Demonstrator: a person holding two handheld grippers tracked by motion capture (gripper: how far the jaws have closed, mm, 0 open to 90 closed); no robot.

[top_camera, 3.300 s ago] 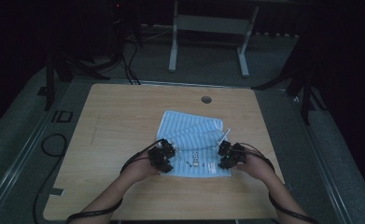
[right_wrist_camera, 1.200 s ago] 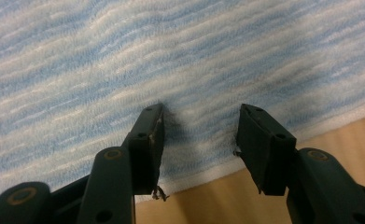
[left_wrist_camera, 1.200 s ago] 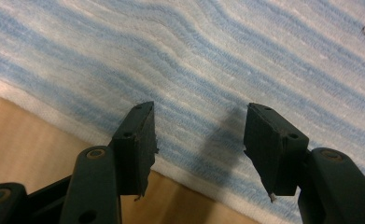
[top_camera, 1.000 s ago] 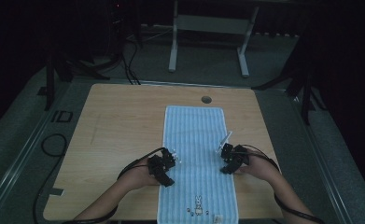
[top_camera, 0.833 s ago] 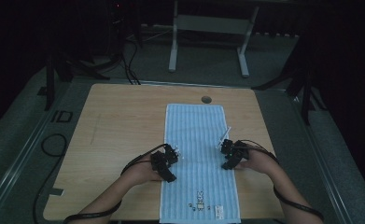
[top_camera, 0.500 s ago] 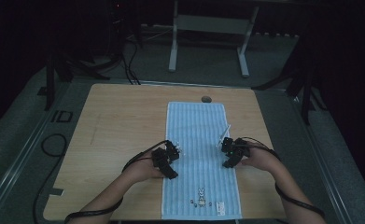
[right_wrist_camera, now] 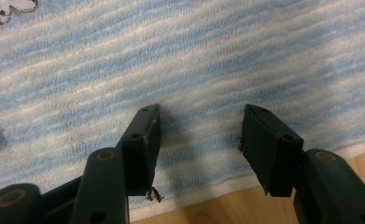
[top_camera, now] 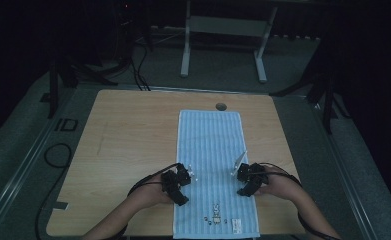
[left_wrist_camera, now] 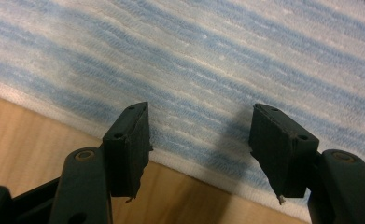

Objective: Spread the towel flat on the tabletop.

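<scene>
Tabletop point(top_camera: 133, 130): wooden. Towel point(top_camera: 210, 150): blue-striped, spread flat, far edge to near edge, right of centre. Left gripper point(top_camera: 183, 176): jaws parted, empty, over towel's left hem. Right gripper point(top_camera: 242, 176): jaws parted, empty, over right hem.

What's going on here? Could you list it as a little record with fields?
Setting: wooden table in a dim room
Main thing: blue striped towel, spread flat lengthwise, its near end at the table's near edge
Towel details: small print and label near the near end
Left gripper: open, over the towel's left edge
Right gripper: open, over the towel's right edge
Hole: round, in the table just past the towel's far end
</scene>
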